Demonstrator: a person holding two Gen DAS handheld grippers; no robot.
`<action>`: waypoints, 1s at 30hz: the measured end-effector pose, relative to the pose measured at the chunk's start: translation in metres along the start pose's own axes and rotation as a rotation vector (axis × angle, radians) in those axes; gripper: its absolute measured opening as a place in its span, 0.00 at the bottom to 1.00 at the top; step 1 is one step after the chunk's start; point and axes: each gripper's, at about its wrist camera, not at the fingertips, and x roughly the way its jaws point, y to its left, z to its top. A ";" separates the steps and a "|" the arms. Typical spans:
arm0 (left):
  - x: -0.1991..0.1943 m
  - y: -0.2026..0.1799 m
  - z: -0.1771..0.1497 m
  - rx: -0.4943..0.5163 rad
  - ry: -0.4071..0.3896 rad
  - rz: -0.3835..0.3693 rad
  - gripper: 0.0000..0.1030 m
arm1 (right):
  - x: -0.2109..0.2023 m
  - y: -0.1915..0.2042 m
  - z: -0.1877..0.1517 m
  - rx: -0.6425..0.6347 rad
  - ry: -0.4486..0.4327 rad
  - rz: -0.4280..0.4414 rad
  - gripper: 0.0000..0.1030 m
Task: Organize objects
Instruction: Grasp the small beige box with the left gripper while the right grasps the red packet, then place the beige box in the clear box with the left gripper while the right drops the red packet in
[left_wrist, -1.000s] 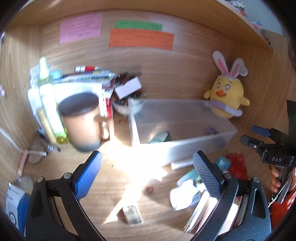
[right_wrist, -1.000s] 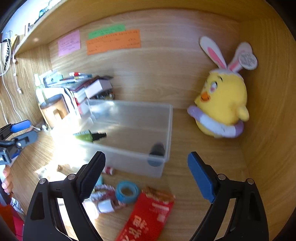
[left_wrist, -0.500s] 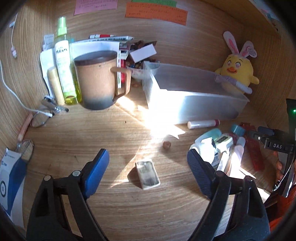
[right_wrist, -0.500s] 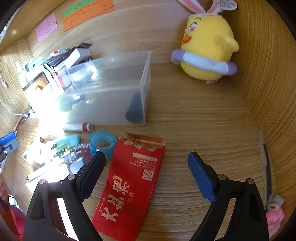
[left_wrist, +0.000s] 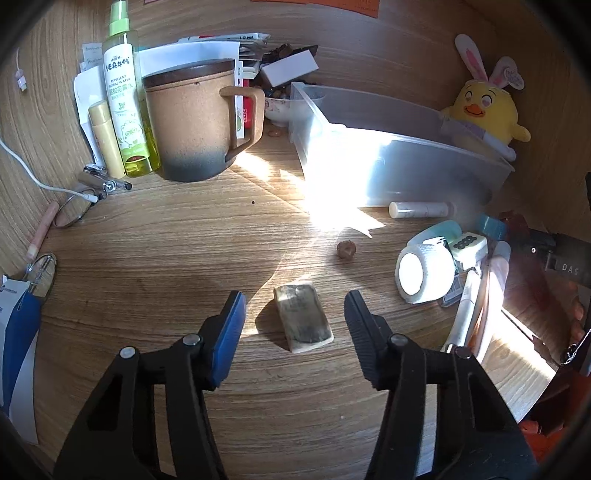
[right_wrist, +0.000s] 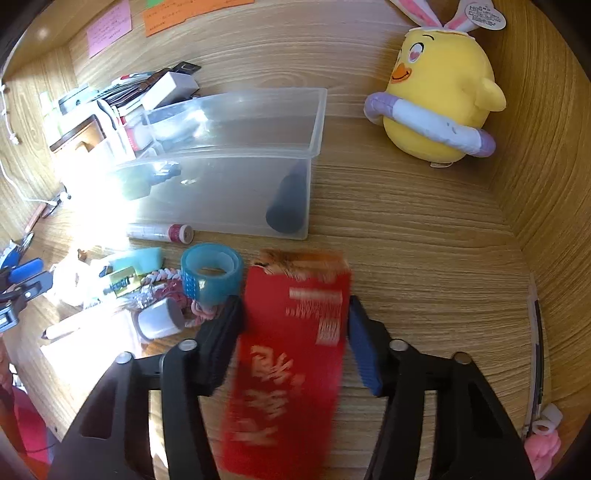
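Packet (right_wrist: 291, 350) between right tool's (right_wrist: 293, 317) closing jaws, both touching.

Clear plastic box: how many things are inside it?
2: a green marker at the left end of the box, and a dark object in its right front corner. Glare may hide more.

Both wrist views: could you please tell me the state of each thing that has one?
Left gripper, open; jaws just been closing, block lying between them untouched.
Right gripper, jaws just been closing, shut on red packet.
Red packet, torn open at top, blurred.
Bin, uncovered.
Mug, upright.
Spray bottle, upright.
Tube, lying, capped.
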 end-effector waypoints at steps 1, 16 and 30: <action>0.002 0.000 -0.001 -0.001 0.007 -0.003 0.47 | -0.001 -0.003 -0.001 -0.001 0.001 -0.005 0.49; -0.005 0.005 0.008 -0.032 -0.046 -0.007 0.23 | 0.007 -0.006 0.013 -0.015 0.009 -0.030 0.49; -0.030 -0.013 0.047 -0.029 -0.181 -0.060 0.23 | -0.035 -0.017 0.015 0.050 -0.125 -0.006 0.49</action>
